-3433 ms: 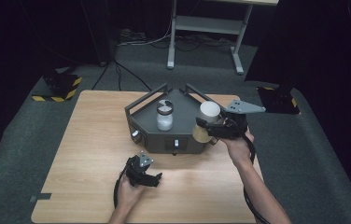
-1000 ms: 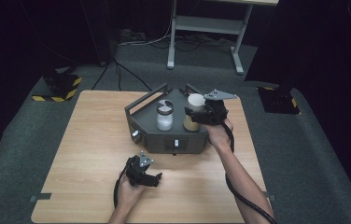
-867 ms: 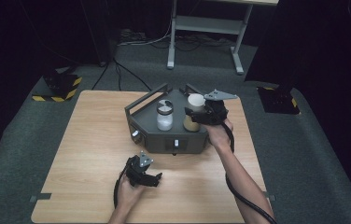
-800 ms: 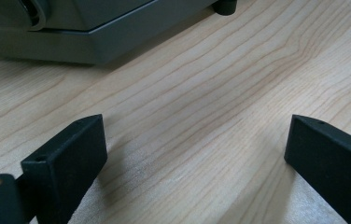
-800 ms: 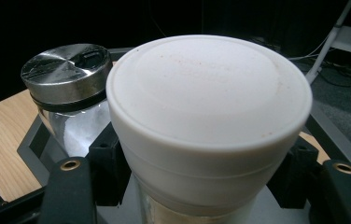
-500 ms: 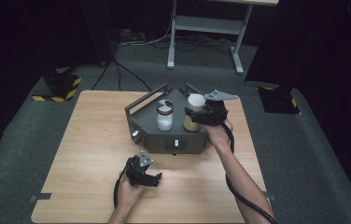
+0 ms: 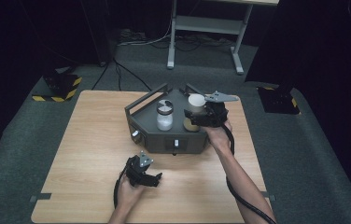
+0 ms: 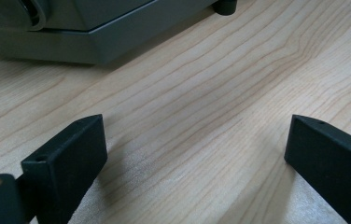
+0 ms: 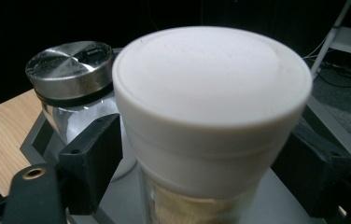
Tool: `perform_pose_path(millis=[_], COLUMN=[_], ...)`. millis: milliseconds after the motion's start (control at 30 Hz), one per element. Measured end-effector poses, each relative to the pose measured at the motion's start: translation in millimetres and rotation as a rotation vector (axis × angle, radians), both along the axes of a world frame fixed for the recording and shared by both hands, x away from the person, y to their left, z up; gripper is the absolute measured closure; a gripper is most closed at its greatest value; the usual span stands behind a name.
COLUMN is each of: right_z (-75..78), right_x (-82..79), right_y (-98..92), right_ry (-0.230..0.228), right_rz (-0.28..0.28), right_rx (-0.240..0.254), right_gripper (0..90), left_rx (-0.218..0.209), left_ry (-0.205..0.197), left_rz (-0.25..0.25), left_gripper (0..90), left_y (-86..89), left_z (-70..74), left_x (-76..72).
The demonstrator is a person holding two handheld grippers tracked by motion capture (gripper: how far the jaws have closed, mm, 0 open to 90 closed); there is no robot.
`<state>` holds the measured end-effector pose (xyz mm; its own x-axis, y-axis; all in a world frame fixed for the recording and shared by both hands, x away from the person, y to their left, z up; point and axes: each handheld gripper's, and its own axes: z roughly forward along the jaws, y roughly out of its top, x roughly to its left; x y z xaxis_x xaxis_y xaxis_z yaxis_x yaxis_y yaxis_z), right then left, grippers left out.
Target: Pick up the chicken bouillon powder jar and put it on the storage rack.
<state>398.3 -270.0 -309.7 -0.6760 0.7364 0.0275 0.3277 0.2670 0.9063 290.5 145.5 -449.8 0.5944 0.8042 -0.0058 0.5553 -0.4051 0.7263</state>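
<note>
A jar with a white lid [image 9: 211, 116] and tan contents stands on the right side of a grey angular stand [image 7: 164, 140], next to a glass shaker with a metal lid [image 7: 164, 115] [image 9: 71, 65]. My right gripper [image 7: 200, 116] [image 9: 199, 149] sits around the jar [image 7: 195, 109] just below its lid. Its jaws have just been opening, and both now stand slightly off the jar, which rests on the stand. My left gripper [image 7: 151, 178] [image 8: 197, 144] lies open on the wooden table in front of the stand, with nothing between its jaws.
The stand has a knob [image 7: 136, 135] and a switch on its front face and raised rails at the back. The wooden table [image 7: 85, 154] has bare surface to the left and along the front. A metal table frame [image 7: 206, 28] stands on the floor beyond.
Since the earliest frame my right gripper has carried the white-lidded jar leftward and down onto the stand beside the shaker. Over the last second both hands have kept still.
</note>
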Motion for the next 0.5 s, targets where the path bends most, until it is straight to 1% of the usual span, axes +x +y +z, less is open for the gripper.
perform_pose_path(millis=[133, 300, 500], right_z=[-2.6, -5.9, -11.1], right_x=[-2.4, -6.9, -13.5], right_y=[-4.1, -10.9, -19.6], right_ry=[0.004, 0.001, -0.004], right_rz=[-0.008, -0.001, 0.007], right_rx=[0.003, 0.01, 0.034], right_gripper=[18.6, 18.6, 18.8], left_rx=[0.0, 0.0, 0.0], left_ry=[0.0, 0.0, -0.001], left_rz=[0.0, 0.0, 0.0], left_gripper=[5.6, 5.6, 5.6], left_y=[0.0, 0.0, -0.1], left_z=[0.0, 0.0, -0.1], left_x=[0.0, 0.0, -0.1])
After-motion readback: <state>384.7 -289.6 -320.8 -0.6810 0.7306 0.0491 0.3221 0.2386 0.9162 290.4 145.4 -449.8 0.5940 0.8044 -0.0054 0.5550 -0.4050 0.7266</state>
